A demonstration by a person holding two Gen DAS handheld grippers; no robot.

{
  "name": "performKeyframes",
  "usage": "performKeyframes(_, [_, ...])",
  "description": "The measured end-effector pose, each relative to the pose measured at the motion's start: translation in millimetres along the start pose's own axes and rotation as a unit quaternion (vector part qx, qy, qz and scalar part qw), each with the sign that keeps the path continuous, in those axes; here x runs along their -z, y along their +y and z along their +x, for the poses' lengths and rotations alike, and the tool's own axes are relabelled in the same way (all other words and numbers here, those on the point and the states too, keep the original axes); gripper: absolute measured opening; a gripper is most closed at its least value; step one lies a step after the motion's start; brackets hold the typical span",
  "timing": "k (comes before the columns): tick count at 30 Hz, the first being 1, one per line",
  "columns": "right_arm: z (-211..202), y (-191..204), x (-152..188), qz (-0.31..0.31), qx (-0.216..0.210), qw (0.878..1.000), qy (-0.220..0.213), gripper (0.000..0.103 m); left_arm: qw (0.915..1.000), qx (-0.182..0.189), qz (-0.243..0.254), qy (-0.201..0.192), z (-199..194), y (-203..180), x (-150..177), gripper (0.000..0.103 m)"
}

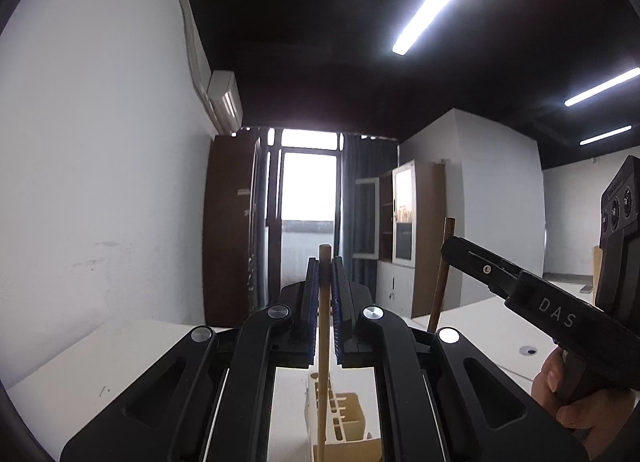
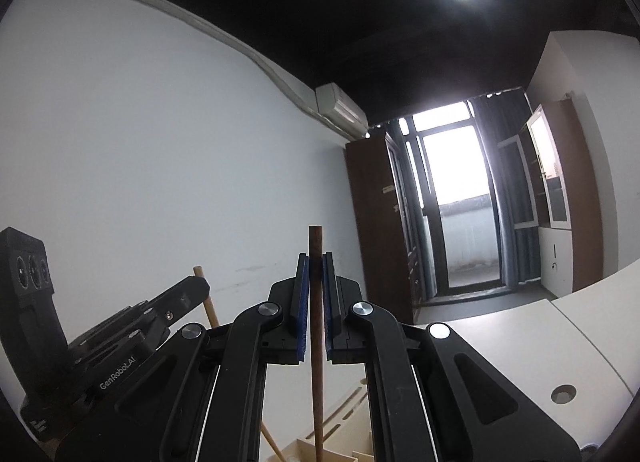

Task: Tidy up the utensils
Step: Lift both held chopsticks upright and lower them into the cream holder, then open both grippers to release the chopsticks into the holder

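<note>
A pale stick (image 1: 323, 342) stands upright at lower centre of the left wrist view, pinched between the blue pads of the left gripper (image 1: 325, 274); its top pokes just above the fingertips and its lower end drops toward a beige holder (image 1: 344, 418) with slotted compartments on the white table (image 1: 80, 374). Right of it, the right gripper (image 1: 450, 248) comes in from the frame's right edge, clamped on a dark stick (image 1: 442, 274) that leans slightly; a hand (image 1: 576, 398) grips its handle at lower right. In the right wrist view the dark stick (image 2: 316, 342) rises upright through the closed pads at centre, down toward the holder (image 2: 304, 452) at the bottom edge. The left gripper (image 2: 204, 286) sits at lower left, the pale stick (image 2: 208, 302) slanting behind it. Behind stand a white wall (image 2: 140, 142), an air conditioner (image 2: 340, 108), a brown cabinet (image 2: 376, 222) and a bright balcony door (image 2: 460, 198).
</note>
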State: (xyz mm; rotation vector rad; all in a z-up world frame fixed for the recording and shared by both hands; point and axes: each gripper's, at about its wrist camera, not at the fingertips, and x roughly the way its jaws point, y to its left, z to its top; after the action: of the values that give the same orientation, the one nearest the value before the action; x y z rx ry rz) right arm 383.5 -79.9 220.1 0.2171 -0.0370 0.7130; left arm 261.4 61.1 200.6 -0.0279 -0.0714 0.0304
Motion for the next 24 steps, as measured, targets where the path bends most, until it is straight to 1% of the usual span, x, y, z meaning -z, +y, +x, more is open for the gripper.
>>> performKeyframes(3, [14.4, -6.1, 13.7, 0.006, -0.004, 0.999, 0.047, 0.007, 0.9988, 0.015, -0.021, 0.043, 16.5, 7.9, 11.8, 0.006])
performKeyframes(10, [17.6, -1.1, 33.9, -0.007, 0.000, 0.996, 0.088, 0.007, 0.9943, 0.043, -0.031, 0.093, 29.1, 15.9, 33.4, 0.006])
performKeyframes(14, [13.1, 0.7, 38.2, -0.014, 0.001, 0.995, 0.097, 0.007, 0.9941, 0.044, -0.024, 0.096, 24.3, 23.5, 40.7, 0.006])
performKeyframes(17, [13.5, -1.7, 41.3, -0.008, -0.007, 0.994, 0.110, 0.007, 0.9925, 0.055, -0.035, 0.104, 27.2, 31.0, 41.4, 0.006])
performKeyframes(20, [15.4, 0.0, 46.4, -0.007, -0.005, 0.992, 0.124, 0.007, 0.9908, 0.062, -0.047, 0.110, 30.3, 36.9, 42.1, 0.006])
performKeyframes(24, [12.7, 5.9, 48.1, -0.013, -0.003, 0.991, 0.130, 0.008, 0.9890, 0.070, -0.051, 0.120, 31.4, 36.8, 40.8, 0.006])
